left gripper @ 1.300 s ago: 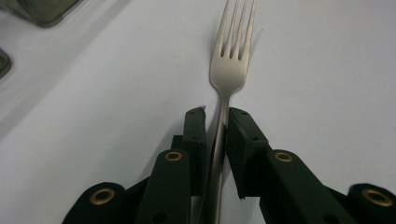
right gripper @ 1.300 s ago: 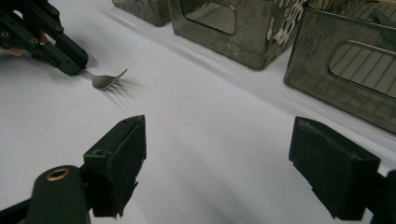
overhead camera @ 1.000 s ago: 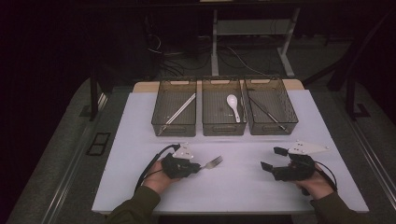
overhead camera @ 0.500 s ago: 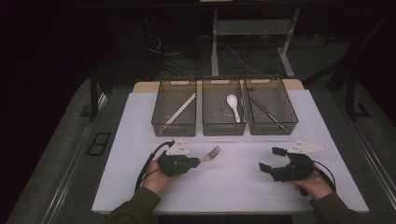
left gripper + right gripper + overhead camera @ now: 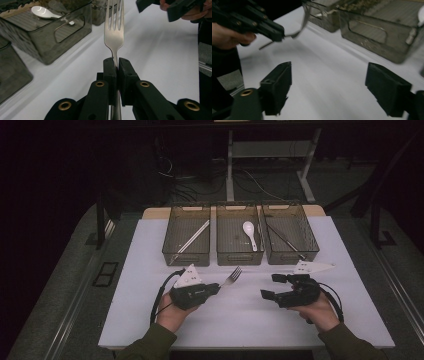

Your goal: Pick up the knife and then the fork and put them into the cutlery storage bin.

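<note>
A silver fork (image 5: 232, 276) sticks out of my left gripper (image 5: 216, 287), tines toward the bins. In the left gripper view the jaws of this gripper (image 5: 117, 66) are shut on the fork's (image 5: 114, 37) neck, and it hangs above the white table. My right gripper (image 5: 268, 286) hovers over the table to the right, facing the left one. Its jaws (image 5: 328, 75) stand wide apart and have just been closing a little, with nothing between them. The right gripper view also shows the left gripper (image 5: 274, 31) with the fork (image 5: 299, 27), blurred.
Three dark see-through bins stand in a row at the back. The left bin (image 5: 186, 259) holds chopsticks (image 5: 192, 236), the middle bin (image 5: 239, 259) a white spoon (image 5: 250, 234), the right bin (image 5: 292, 256) a dark utensil (image 5: 285, 239). White table (image 5: 240, 325) lies in front.
My left hand has lifted the fork and carried it a little toward the bins. My right hand has drifted left toward the table's middle.
</note>
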